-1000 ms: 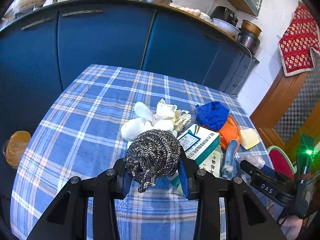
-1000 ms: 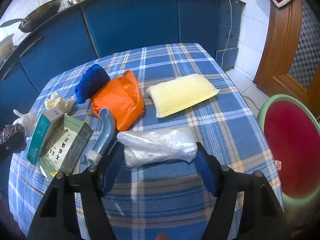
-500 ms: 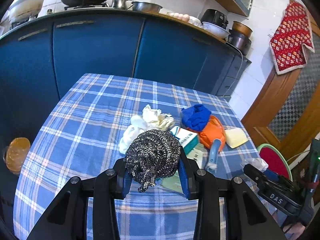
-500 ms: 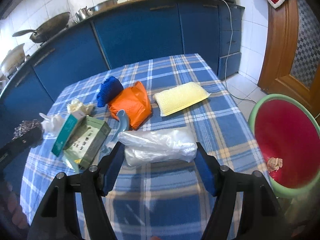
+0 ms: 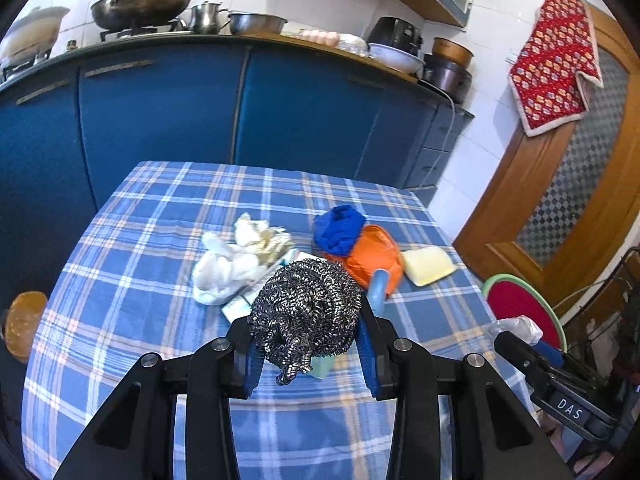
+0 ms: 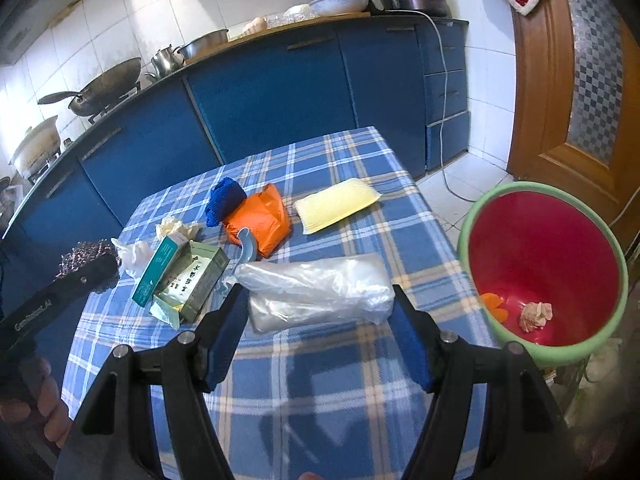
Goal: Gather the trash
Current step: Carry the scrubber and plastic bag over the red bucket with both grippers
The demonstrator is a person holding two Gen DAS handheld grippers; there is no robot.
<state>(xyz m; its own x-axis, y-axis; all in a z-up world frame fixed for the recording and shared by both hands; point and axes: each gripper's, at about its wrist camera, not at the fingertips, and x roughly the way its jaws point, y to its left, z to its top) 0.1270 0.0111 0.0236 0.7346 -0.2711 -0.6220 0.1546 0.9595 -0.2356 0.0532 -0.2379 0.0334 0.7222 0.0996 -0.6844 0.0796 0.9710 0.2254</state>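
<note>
Overhead: blue plaid tablecloth; blue cabinets; white tiled wall.

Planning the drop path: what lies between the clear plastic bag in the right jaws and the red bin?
Only bare checked tablecloth and its edge separate the plastic bag from the red bin, seen in the right wrist view.

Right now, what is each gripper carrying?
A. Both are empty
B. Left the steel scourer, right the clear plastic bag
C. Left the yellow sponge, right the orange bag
B: the left gripper clamps the steel scourer, and the right gripper clamps the clear plastic bag.
</note>
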